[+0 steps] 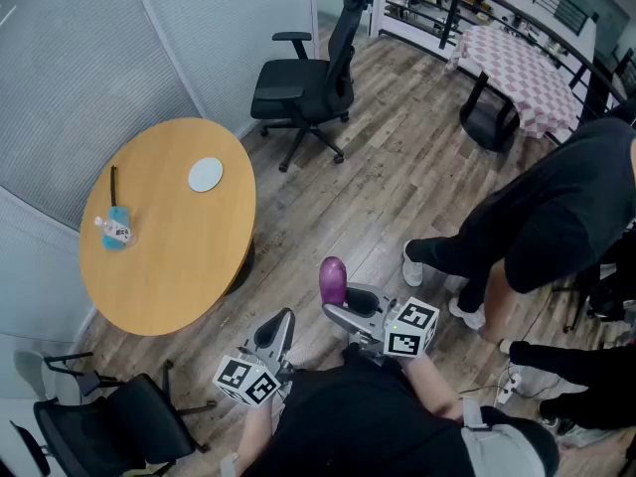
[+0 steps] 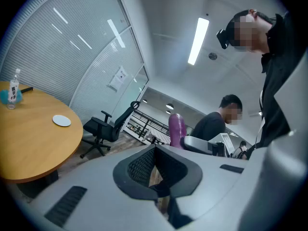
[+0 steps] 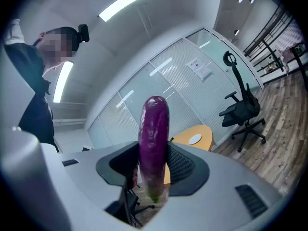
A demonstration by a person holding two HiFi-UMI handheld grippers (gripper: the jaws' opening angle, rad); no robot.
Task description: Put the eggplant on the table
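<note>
The purple eggplant [image 1: 332, 280] stands upright in front of me, above the wooden floor. My right gripper [image 1: 345, 312] is shut on it. In the right gripper view the eggplant [image 3: 153, 148] fills the gap between the black pads, its tip pointing up. My left gripper [image 1: 277, 330] hangs lower left of it with nothing in it. Its pads meet at the tips in the left gripper view [image 2: 154, 150], where the eggplant [image 2: 176, 130] shows beyond them. The round wooden table [image 1: 169, 256] lies to the left, apart from both grippers.
On the table stand a white plate [image 1: 206, 174], a water bottle [image 1: 114, 232] and a dark pen. A black office chair [image 1: 308, 78] is behind the table, another chair [image 1: 119, 415] at bottom left. A person in black [image 1: 556, 227] stands at right.
</note>
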